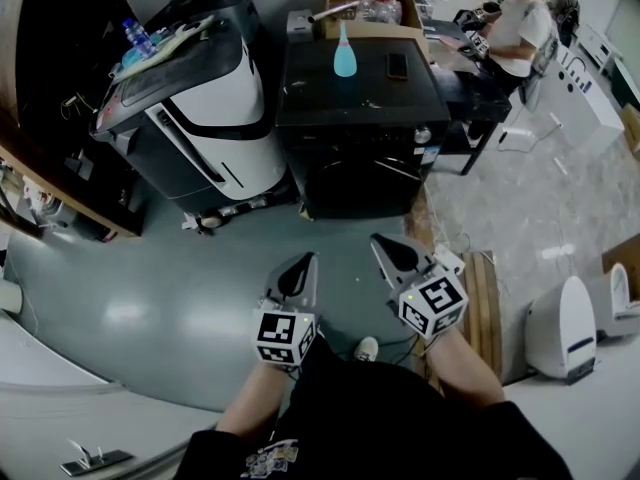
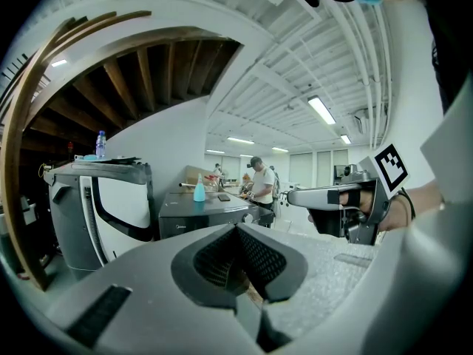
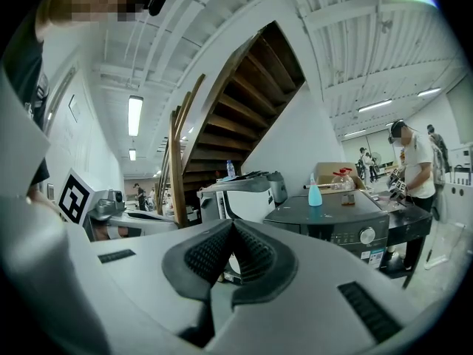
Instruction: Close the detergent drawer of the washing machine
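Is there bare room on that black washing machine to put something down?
Yes: the washing machine's top is bare in front of the blue bottle and the dark flat thing, and left of the bottle. The white machine's lid is crowded.

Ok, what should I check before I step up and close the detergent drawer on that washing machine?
1. Left gripper empty, jaws shut: ok.
2. Right gripper empty, jaws shut: ok.
3. Washing machine within reach: not ok, it stands well ahead across the grey floor.
4. Detergent drawer's position: cannot tell from this far back.
5. Blue bottle on top of the machine upright: ok, but a hard push might shake it.
6. Seated person away from the machine's front: ok.
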The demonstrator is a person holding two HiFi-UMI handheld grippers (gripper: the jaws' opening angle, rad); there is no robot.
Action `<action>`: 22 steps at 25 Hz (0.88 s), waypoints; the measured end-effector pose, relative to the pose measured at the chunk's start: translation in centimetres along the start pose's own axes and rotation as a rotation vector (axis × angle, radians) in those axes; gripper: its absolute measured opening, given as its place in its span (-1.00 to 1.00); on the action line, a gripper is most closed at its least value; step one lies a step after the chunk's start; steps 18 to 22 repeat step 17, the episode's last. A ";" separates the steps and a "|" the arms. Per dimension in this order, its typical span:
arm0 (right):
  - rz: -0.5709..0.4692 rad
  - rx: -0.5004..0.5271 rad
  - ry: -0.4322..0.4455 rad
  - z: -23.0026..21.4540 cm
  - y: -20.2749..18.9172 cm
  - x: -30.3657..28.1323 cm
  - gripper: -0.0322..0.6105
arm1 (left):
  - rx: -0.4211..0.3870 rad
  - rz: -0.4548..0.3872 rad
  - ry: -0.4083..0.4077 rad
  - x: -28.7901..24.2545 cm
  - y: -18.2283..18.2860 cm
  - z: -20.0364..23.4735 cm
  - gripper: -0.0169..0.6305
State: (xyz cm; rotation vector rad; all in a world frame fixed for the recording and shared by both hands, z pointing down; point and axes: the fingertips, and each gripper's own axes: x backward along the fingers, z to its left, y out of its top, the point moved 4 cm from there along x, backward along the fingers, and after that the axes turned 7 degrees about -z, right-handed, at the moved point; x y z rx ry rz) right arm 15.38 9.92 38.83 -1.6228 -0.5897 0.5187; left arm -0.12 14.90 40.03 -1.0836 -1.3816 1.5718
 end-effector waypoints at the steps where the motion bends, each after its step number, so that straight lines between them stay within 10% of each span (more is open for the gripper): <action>1: 0.001 -0.001 -0.002 -0.1 0.0 0.0 -0.91 | 0.001 0.001 0.000 -0.1 -0.1 0.0 -0.94; 22: -0.014 -0.005 0.006 -1.2 -0.7 0.0 -0.91 | 0.005 0.004 0.001 -1.0 -0.1 -0.5 -0.94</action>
